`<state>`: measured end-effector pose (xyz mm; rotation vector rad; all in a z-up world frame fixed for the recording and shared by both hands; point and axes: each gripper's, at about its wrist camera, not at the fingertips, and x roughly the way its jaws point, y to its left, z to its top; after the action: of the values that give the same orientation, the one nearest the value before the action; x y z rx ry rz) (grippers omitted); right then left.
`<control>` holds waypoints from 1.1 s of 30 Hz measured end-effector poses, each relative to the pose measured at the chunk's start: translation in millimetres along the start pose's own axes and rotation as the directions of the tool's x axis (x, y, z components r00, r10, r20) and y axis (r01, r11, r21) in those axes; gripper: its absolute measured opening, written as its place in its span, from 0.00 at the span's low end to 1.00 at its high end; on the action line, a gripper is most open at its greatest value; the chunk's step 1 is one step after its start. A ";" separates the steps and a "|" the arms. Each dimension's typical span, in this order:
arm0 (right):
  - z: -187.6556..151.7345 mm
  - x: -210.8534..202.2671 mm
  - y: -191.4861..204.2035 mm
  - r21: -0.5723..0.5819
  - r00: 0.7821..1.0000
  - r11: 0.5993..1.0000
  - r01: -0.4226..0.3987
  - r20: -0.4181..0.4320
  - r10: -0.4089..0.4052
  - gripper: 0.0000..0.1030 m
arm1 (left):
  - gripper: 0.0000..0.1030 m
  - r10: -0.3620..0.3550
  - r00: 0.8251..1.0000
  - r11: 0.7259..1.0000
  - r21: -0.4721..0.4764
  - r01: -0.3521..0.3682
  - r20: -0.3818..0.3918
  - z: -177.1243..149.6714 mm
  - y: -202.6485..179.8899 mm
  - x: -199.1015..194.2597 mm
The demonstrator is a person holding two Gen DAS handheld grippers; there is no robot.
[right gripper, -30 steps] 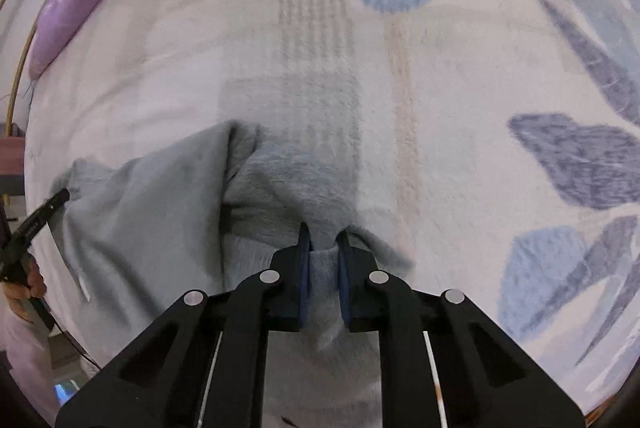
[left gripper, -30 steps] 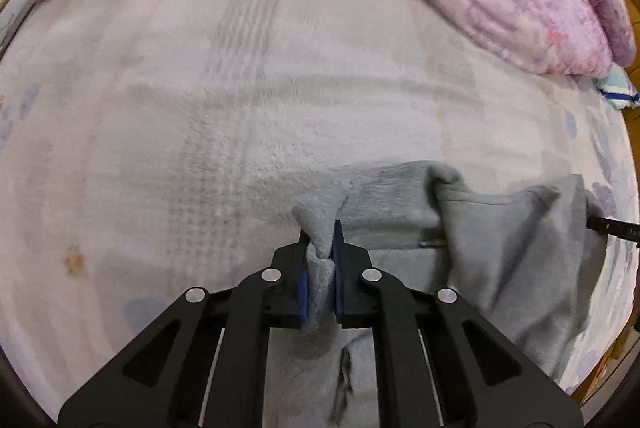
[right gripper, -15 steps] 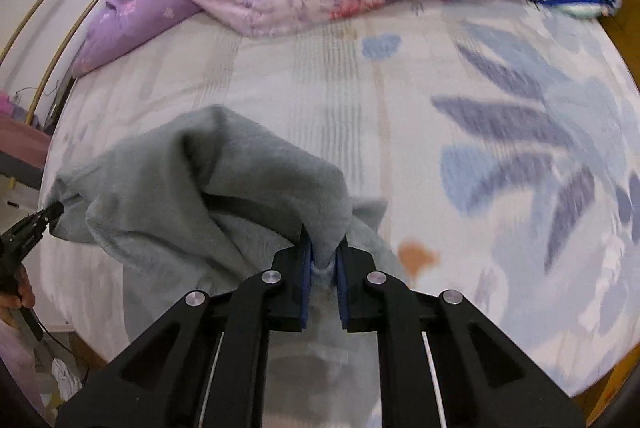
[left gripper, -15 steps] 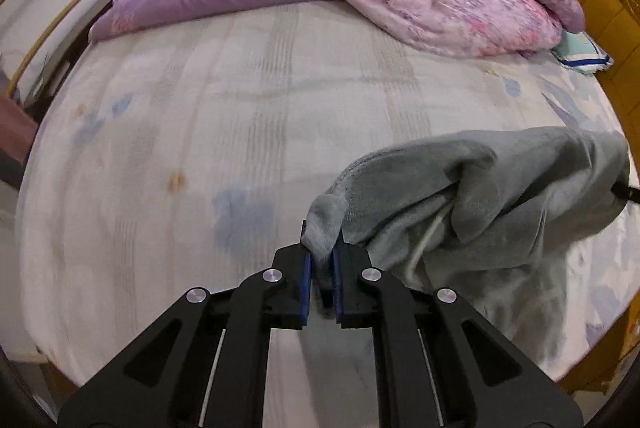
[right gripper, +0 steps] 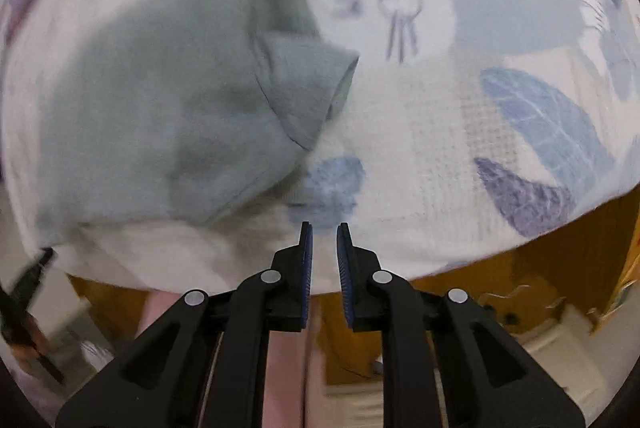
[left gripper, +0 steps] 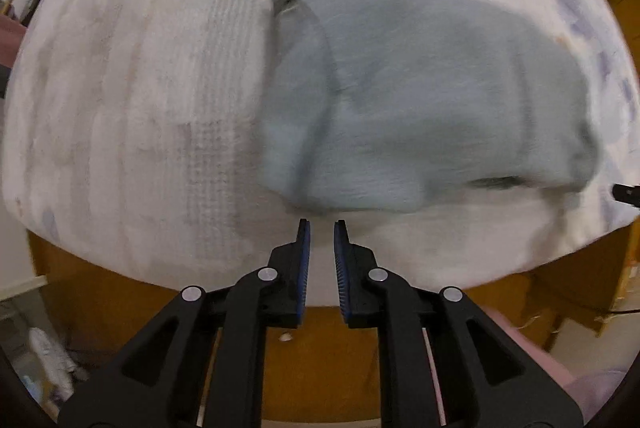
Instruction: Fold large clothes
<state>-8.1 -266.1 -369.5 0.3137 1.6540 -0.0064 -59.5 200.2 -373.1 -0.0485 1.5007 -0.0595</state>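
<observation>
garment flat on bed | beyond both tongs, untouched

No readable text, label, brand, number or sign anywhere in either wrist view.

The sweatshirt is plain pale grey. The bedsheet is white with blue and purple leaf prints and an orange mark near its far edge. The bed frame is orange-brown wood. Both grippers are black with blue pads.
</observation>
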 end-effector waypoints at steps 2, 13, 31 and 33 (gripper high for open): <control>12.2 -15.9 17.4 -0.039 0.994 0.997 -0.065 0.081 0.068 0.30 | 0.14 0.022 0.997 0.999 0.031 -0.024 0.078 13.0 -9.5 -14.5; 45.6 115.2 132.7 -0.154 0.978 0.969 -0.193 0.049 0.203 0.28 | 0.09 -0.122 0.990 0.992 0.051 0.119 0.070 77.1 -70.0 88.3; 126.3 85.5 179.2 -0.320 0.963 0.940 -0.116 0.197 0.185 0.09 | 0.02 -0.013 0.983 1.000 -0.007 0.014 0.184 122.9 -60.4 60.1; 98.1 80.7 175.4 -0.318 0.986 0.947 -0.044 0.137 0.092 0.15 | 0.03 0.062 0.992 0.998 -0.016 -0.061 0.112 110.6 -54.8 55.4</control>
<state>118.0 -100.0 -427.6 0.1232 1.4658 0.2773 54.2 141.2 -416.8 -0.0156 1.3888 0.0023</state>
